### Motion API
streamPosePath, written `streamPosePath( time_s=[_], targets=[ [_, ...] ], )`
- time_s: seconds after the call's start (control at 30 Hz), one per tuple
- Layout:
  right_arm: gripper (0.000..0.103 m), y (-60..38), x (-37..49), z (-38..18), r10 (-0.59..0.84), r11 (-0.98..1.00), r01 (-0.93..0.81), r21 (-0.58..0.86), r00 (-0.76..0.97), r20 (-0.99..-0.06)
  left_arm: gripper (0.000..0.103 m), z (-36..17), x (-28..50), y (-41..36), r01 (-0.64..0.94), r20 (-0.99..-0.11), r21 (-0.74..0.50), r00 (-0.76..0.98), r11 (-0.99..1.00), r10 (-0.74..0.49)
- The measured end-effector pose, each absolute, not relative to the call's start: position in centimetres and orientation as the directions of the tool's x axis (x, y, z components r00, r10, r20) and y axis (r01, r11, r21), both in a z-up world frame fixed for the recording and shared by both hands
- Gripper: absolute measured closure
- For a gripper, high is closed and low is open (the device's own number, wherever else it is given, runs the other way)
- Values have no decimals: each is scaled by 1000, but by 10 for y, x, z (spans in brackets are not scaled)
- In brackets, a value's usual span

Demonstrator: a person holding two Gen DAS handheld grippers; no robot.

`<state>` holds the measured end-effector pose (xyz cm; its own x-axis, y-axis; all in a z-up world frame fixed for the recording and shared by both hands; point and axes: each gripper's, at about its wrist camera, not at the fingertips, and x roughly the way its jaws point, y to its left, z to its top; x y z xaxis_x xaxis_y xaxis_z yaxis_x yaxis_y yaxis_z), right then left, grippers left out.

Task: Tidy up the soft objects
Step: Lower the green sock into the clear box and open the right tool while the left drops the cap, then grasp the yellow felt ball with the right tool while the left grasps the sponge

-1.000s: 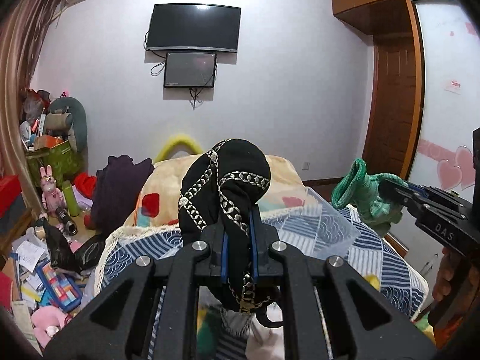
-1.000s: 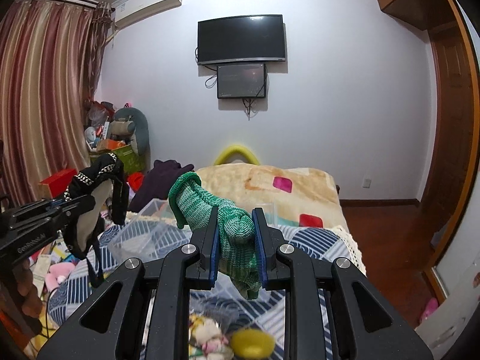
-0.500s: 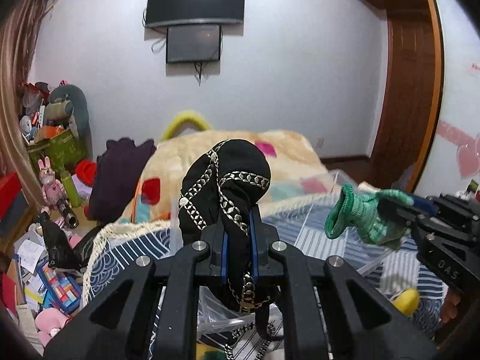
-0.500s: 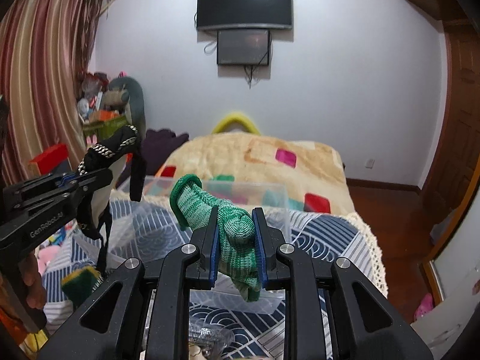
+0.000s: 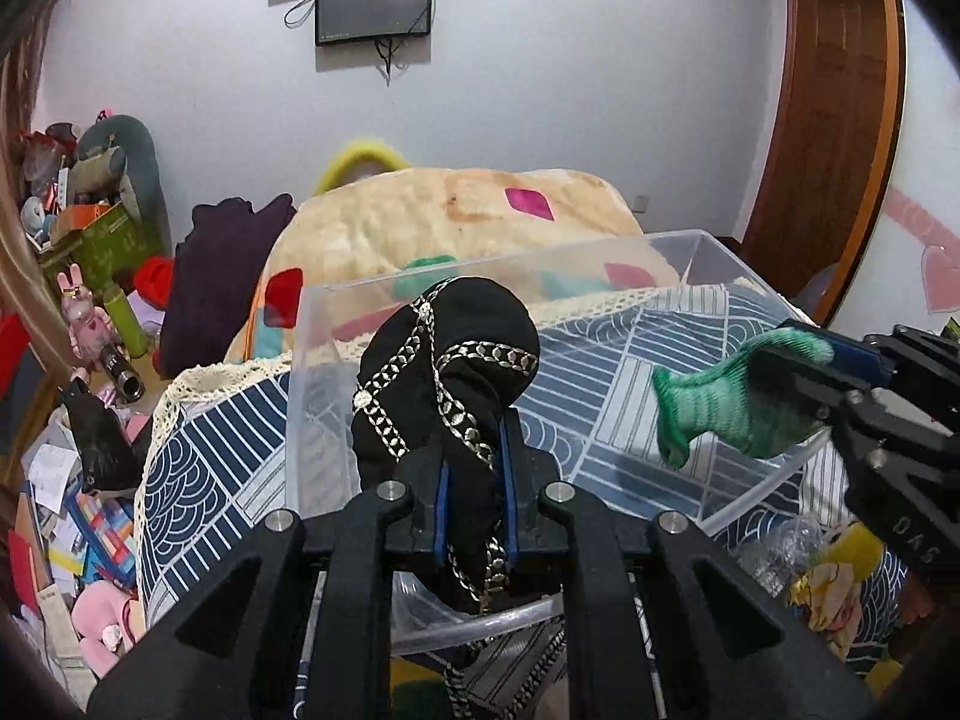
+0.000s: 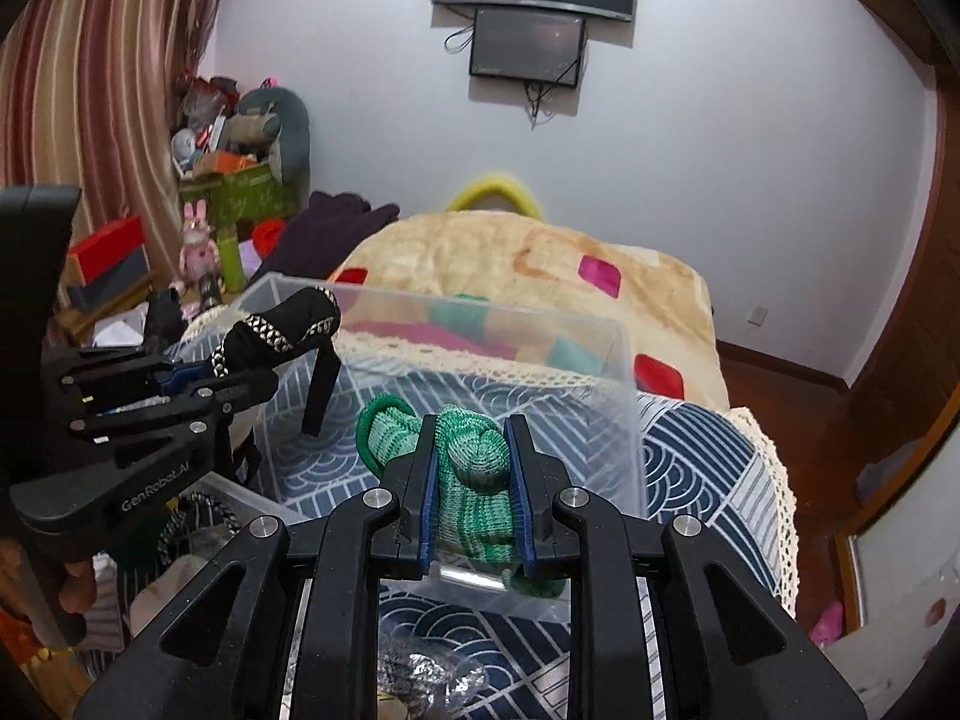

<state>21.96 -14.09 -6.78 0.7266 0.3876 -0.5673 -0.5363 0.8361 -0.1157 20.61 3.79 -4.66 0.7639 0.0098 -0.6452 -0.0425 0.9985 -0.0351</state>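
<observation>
Bedroom clutter and a wall-mounted screen [image 6: 527, 51] frame a bed [image 5: 210, 438] covered in a blue-and-white patterned spread. On it sits a clear plastic bin [image 5: 696, 243], with both claws over its near rim. The left claw [image 5: 471, 483] is clenched on a black fabric piece with metallic chain trim [image 5: 447, 378], which bulges above the tips and hangs below them. The right claw [image 6: 471, 474] is clamped on a green knit sock [image 6: 474, 480]. Only the right wrist view shows a black strap [image 6: 321, 384] dangling from the black piece into the bin; only the left wrist view shows the sock's open cuff [image 5: 675, 414] poking out sideways over the bin's interior. A beige blanket with coloured patches [image 6: 540, 264] lies behind the bin.
</observation>
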Motion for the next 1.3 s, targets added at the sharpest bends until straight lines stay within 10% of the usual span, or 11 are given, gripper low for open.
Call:
streamPosePath(
  time_s=[0.37, 1.3],
  targets=[
    [66, -136, 220, -77, 386, 826, -553, -109, 696, -605, 53, -42, 186, 34, -15, -623, -25, 782, 1000, -4],
    [19, -180, 142, -20, 432, 860, -495, -126, 837, -336, 7, 11, 82, 55, -61, -456, -70, 890, 996, 23]
  ],
)
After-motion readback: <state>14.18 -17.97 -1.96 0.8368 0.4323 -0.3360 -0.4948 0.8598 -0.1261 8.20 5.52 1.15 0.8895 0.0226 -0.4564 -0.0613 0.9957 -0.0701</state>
